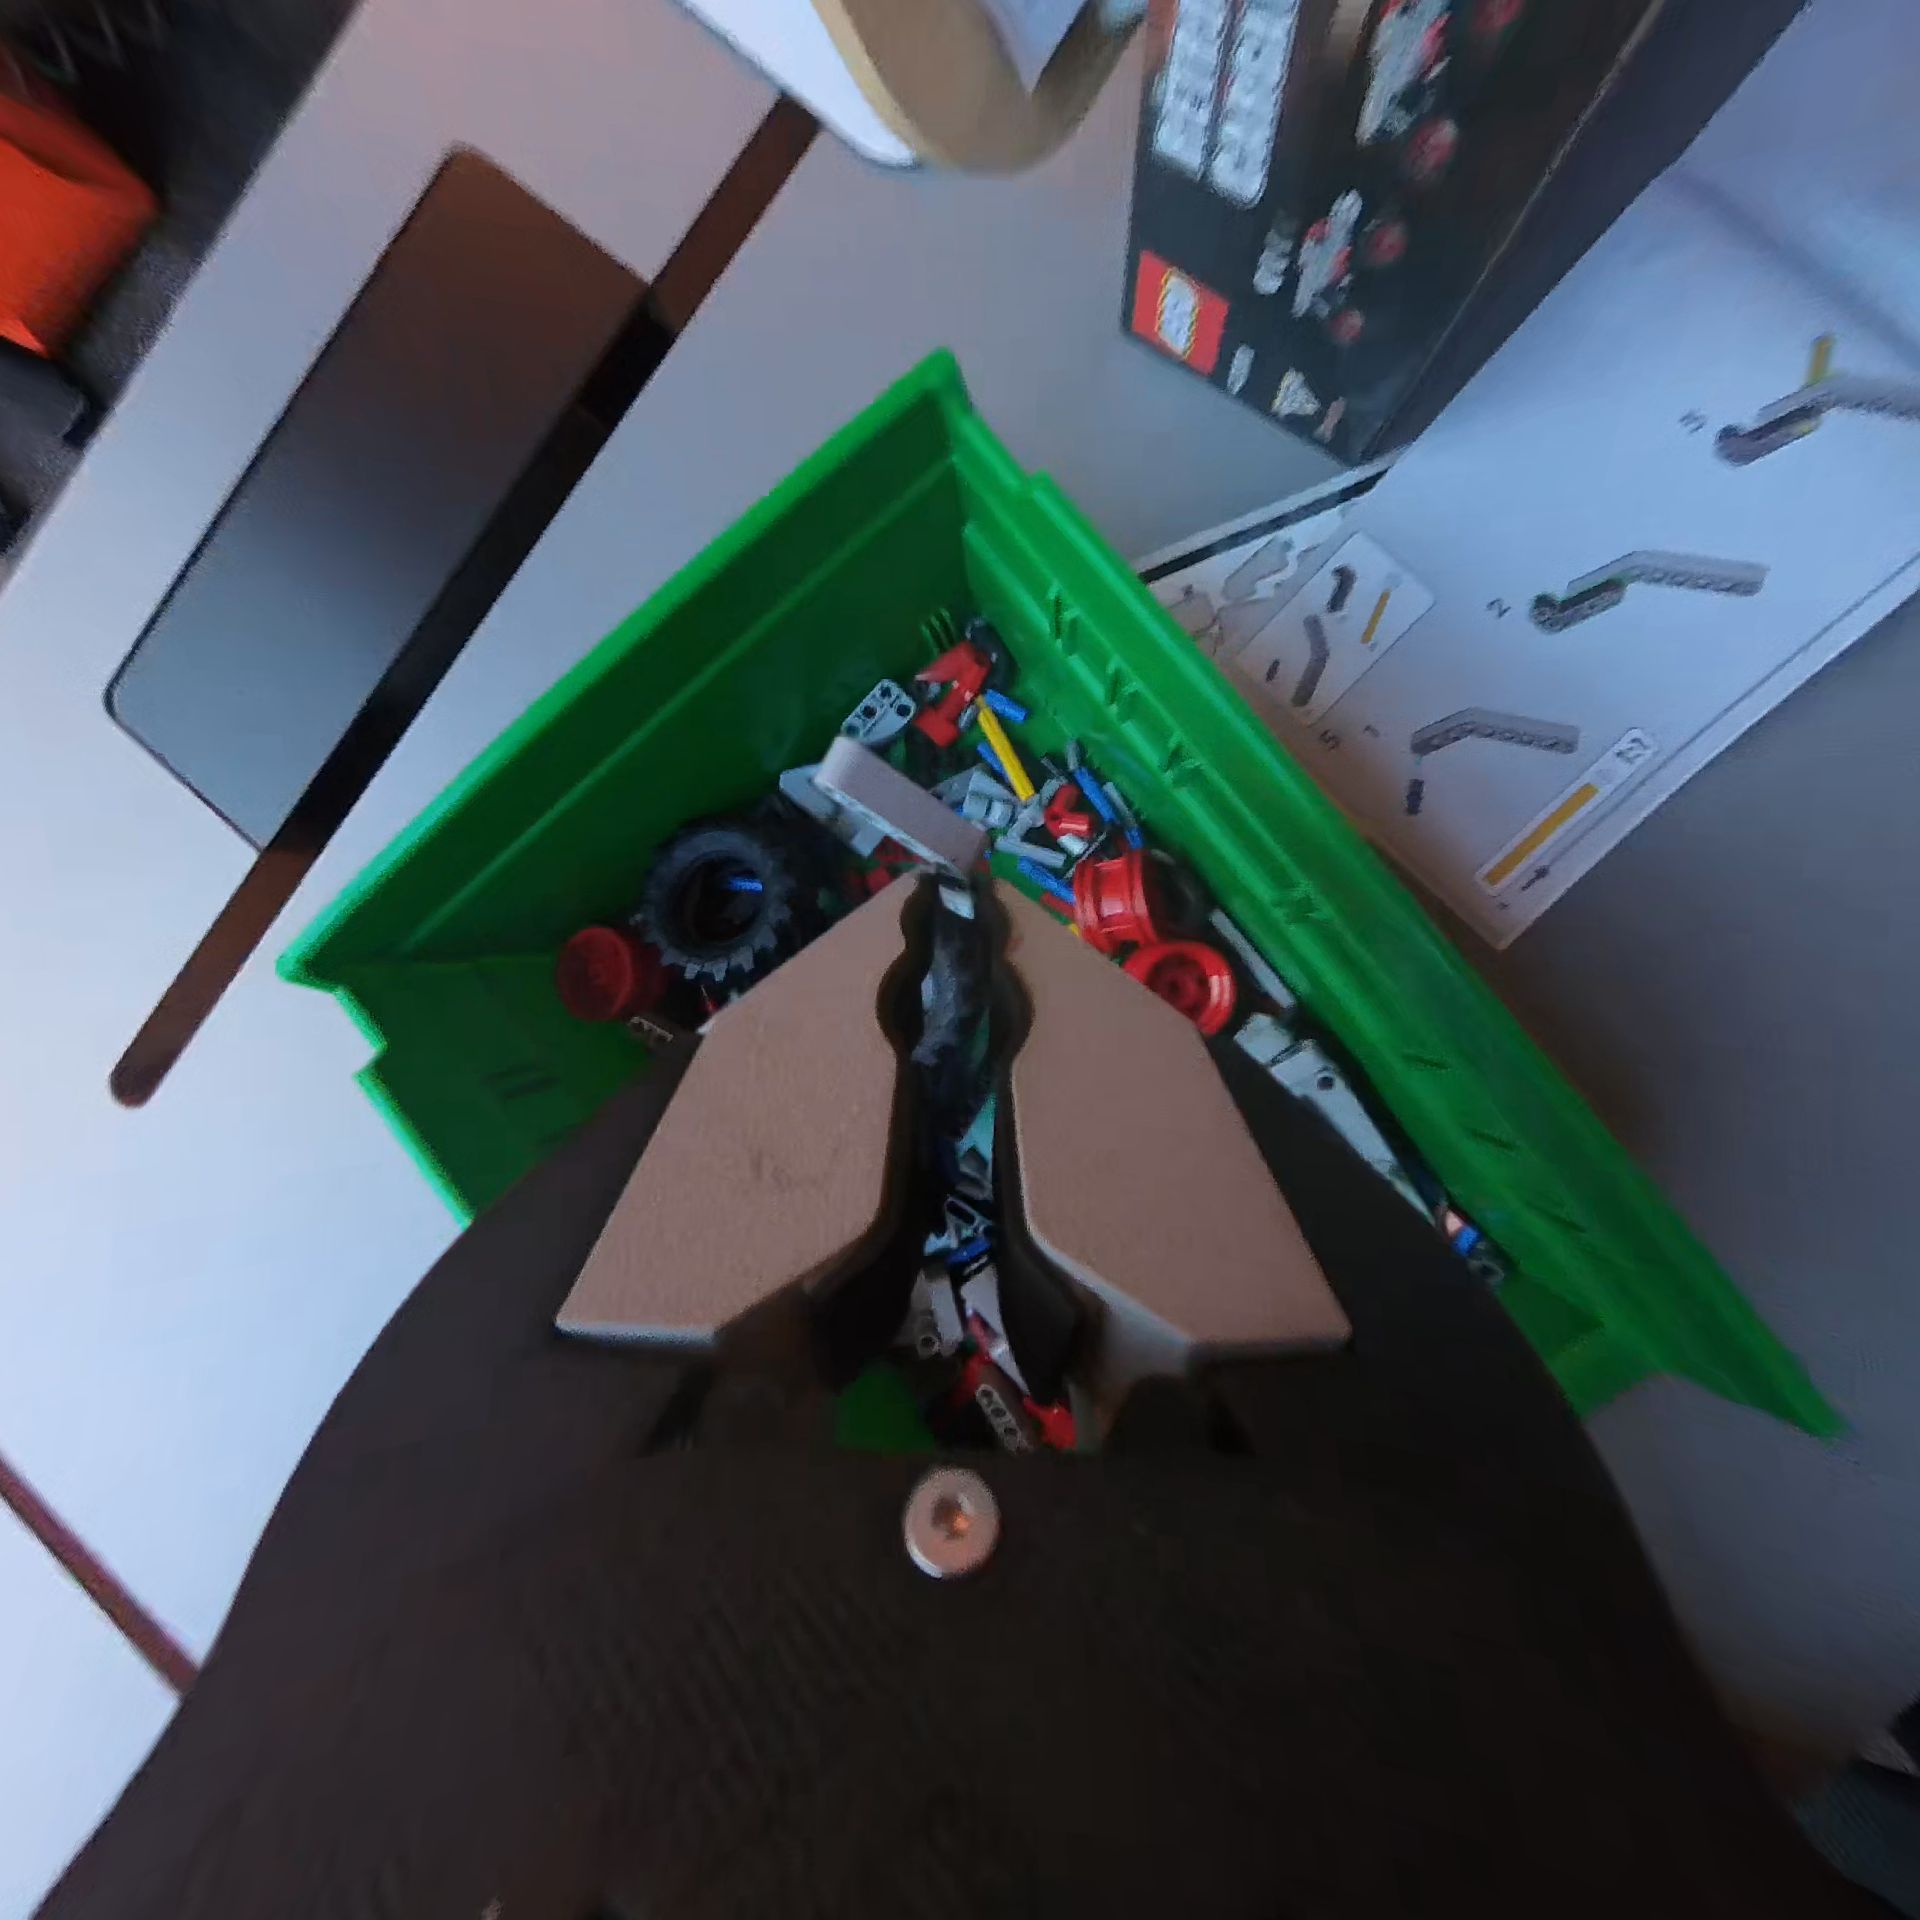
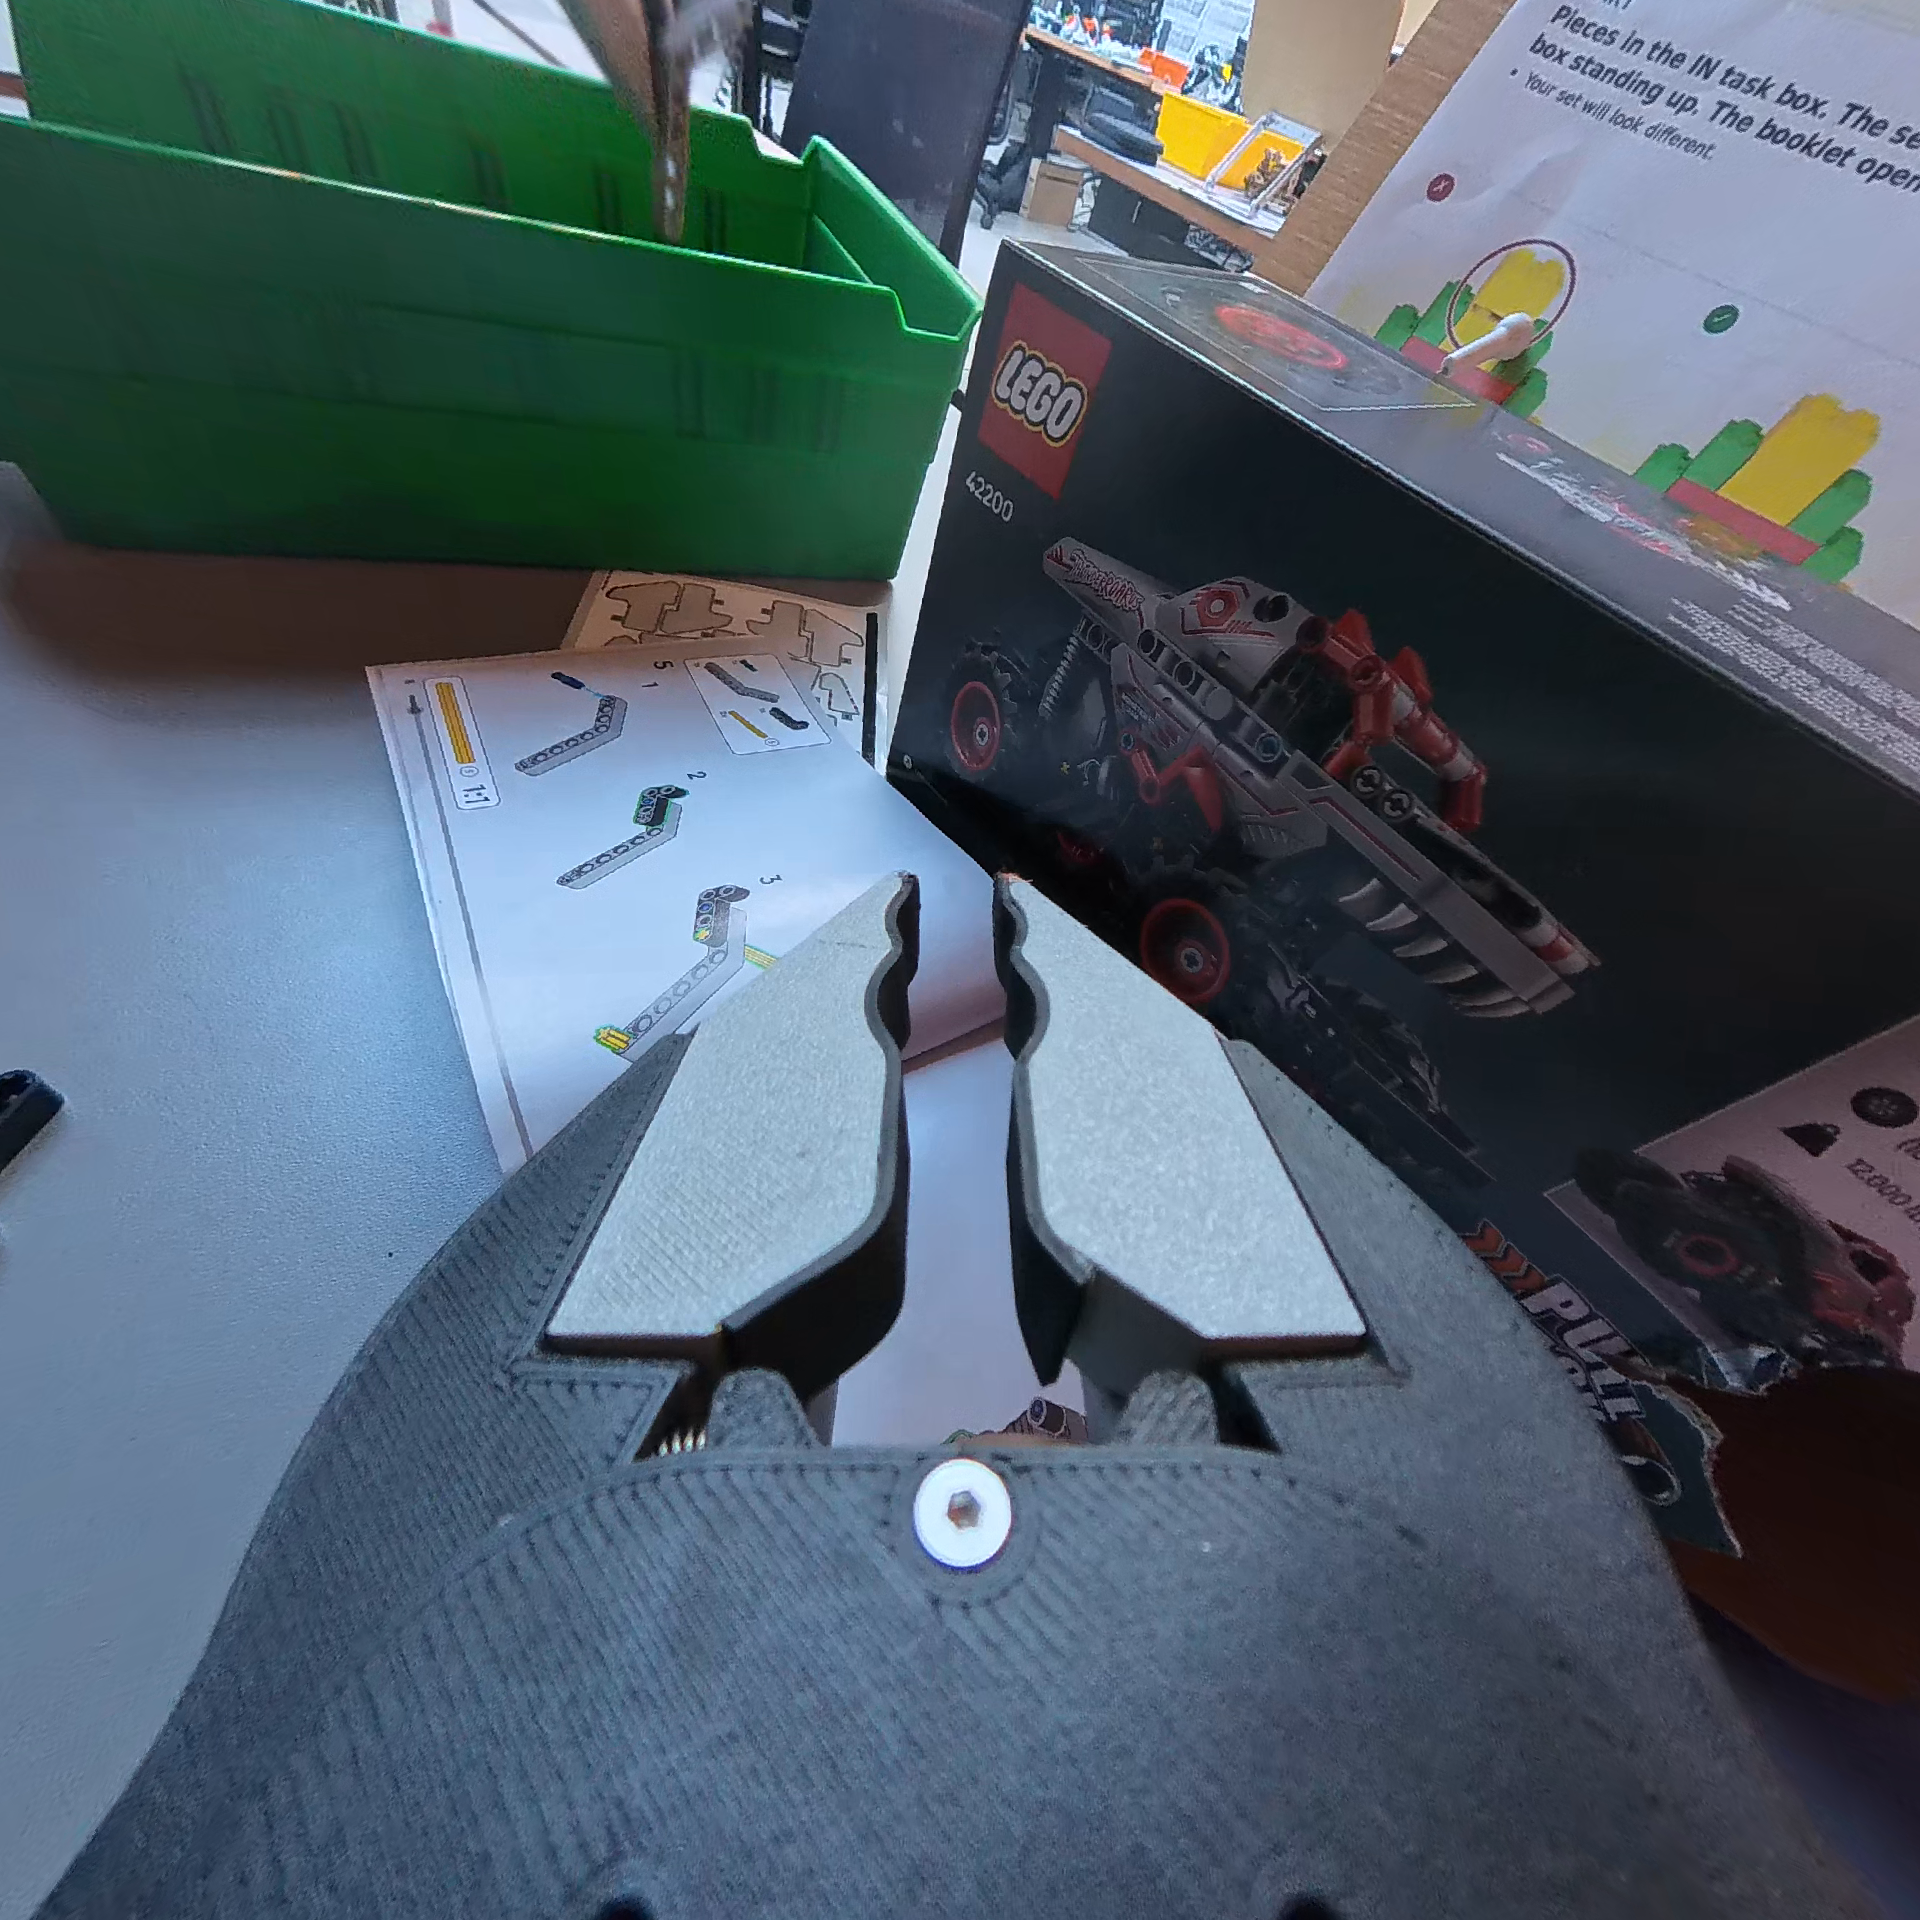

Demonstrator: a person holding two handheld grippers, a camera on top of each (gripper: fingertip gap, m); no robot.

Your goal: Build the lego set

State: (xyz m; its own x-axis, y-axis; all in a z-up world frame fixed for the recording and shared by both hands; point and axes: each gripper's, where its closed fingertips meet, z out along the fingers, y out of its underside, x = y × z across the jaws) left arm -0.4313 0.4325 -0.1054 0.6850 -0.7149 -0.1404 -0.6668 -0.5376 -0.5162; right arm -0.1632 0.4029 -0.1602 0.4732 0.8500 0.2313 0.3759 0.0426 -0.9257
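Observation:
My left gripper (image 1: 951, 891) hovers over the green bin (image 1: 644, 665) and is shut on the end of a grey lego beam (image 1: 899, 805), lifted above the pile. In the bin lie several loose pieces, among them a black tyre (image 1: 717, 894) and red wheel hubs (image 1: 1117, 899). In the right wrist view the grey beam (image 2: 665, 135) hangs over the bin (image 2: 416, 416). My right gripper (image 2: 956, 894) is slightly open and empty, just above the open instruction booklet (image 2: 623, 810).
The black set box (image 2: 1351, 727) stands to the right of the booklet, and it also shows in the left wrist view (image 1: 1351, 208). A small black piece (image 2: 26, 1107) lies on the table at the left edge. A printed sheet on cardboard (image 2: 1662, 208) leans behind the box.

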